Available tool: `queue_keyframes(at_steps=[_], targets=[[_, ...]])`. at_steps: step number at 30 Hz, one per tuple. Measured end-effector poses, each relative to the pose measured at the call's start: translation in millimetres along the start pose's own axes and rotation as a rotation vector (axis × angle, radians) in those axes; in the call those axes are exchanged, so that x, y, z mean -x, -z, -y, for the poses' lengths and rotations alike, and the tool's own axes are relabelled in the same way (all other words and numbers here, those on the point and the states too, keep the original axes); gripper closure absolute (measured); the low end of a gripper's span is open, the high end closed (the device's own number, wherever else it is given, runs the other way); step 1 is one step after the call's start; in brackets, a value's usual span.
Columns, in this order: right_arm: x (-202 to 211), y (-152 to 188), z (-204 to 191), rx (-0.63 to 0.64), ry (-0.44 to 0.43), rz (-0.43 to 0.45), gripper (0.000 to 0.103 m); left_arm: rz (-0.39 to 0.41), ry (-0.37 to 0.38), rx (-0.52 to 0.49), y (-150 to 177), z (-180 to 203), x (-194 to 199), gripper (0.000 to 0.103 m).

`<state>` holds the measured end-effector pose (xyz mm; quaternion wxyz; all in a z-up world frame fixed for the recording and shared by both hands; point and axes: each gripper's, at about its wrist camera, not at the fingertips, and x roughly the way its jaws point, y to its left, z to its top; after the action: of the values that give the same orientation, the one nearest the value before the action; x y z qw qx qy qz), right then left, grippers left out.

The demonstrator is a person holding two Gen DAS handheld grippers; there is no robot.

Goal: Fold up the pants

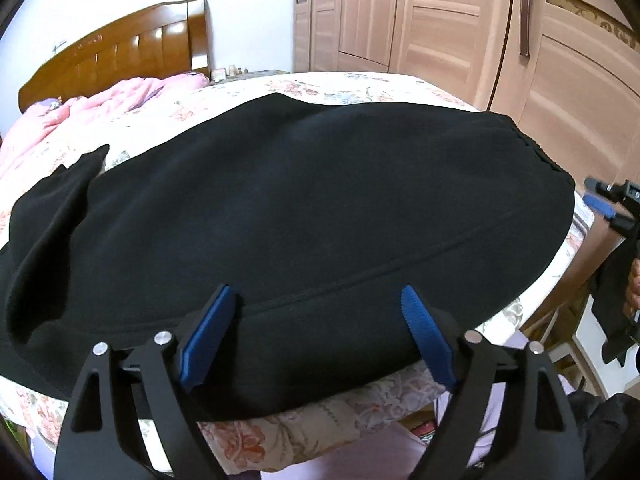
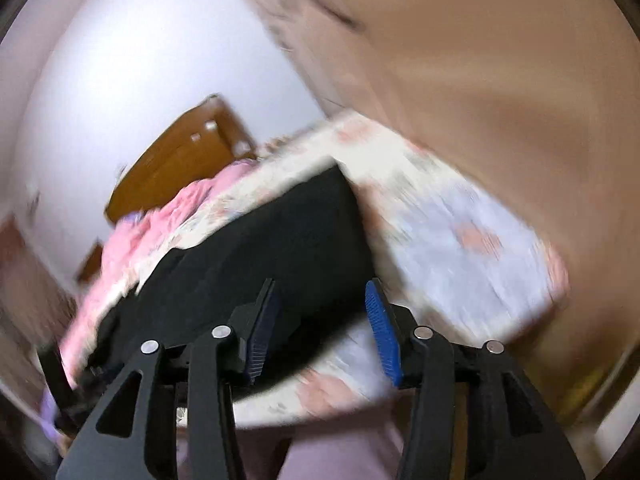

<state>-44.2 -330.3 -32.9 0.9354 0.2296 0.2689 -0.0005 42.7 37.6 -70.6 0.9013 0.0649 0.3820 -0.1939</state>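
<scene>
- Left wrist view: the black pants point(image 1: 288, 208) lay spread flat across the floral bedsheet point(image 1: 320, 84), covering most of the near half of the bed.
- The left gripper point(image 1: 316, 312) hovered over the pants' near edge with its jaws wide apart and nothing between the blue pads point(image 1: 208, 340).
- The waistband end reached the bed's right edge, close to the wardrobe point(image 1: 460, 20); a loose leg corner point(image 1: 76, 176) was turned up at the left.
- Bare sheet showed beyond the pants' far edge, and a pink quilt point(image 1: 88, 108) was bunched toward the wooden headboard point(image 1: 132, 44).
- The right gripper point(image 1: 604, 204) appeared at the frame's right edge, off the bed's corner and apart from the cloth.
- Right wrist view: the picture was heavily blurred. The right gripper point(image 2: 320, 324) had its jaws partly apart with nothing clamped between them.
- The pants point(image 2: 260, 248) lay ahead of and below the fingertips, their corner meeting open bedsheet point(image 2: 460, 232) to the right.
- The headboard point(image 2: 176, 160) and quilt point(image 2: 168, 220) sat beyond.
</scene>
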Motion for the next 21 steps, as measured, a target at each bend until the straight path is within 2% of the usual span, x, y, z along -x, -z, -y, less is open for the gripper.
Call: queue_keyframes(at_steps=[2,4,6,8,10,14,15,17,19,21], targets=[[-12.5,-5.5,-33.3,0.151,-0.002,-0.002,0.024,-0.002,-0.011,-0.014,0.0,3.3,-2.5,0.012],[-31.1,-4.7,-58.0,0.287,0.015,-0.023,0.023,-0.004,-0.025,-0.027,0.6,6.0,-3.6,0.011],[-57.8,2.3,-75.2,0.433,0.103,-0.101,0.023,-0.006,-0.015,-0.030,1.9,4.7,-2.5,0.011],[-79.2,16.7,-76.2,0.540,0.198,-0.173,0.023,-0.008,-0.003,-0.037,2.9,2.4,-0.7,0.010],[-75.7,24.7,-69.6,0.583,0.182,-0.160,0.023,-0.009,0.007,-0.044,4.8,-0.6,0.4,0.009],[-73.0,14.4,-74.8,0.555,0.191,-0.214,0.024,-0.013,0.015,-0.045,3.7,-2.6,3.6,0.008],[-71.4,9.6,-81.5,0.541,0.179,-0.204,0.023,-0.012,0.019,-0.034,1.7,-4.6,6.0,0.008],[-67.1,0.9,-105.6,0.559,0.098,-0.159,0.021,0.028,0.033,0.012,-6.4,-19.3,18.5,0.008],[-74.8,-1.7,-136.4,0.634,0.060,-0.146,0.020,0.063,-0.002,0.056,-19.2,-46.4,32.6,0.008],[-97.1,0.3,-173.2,0.721,0.004,-0.172,0.019,0.063,-0.094,0.089,-33.1,-78.0,40.7,0.005]])
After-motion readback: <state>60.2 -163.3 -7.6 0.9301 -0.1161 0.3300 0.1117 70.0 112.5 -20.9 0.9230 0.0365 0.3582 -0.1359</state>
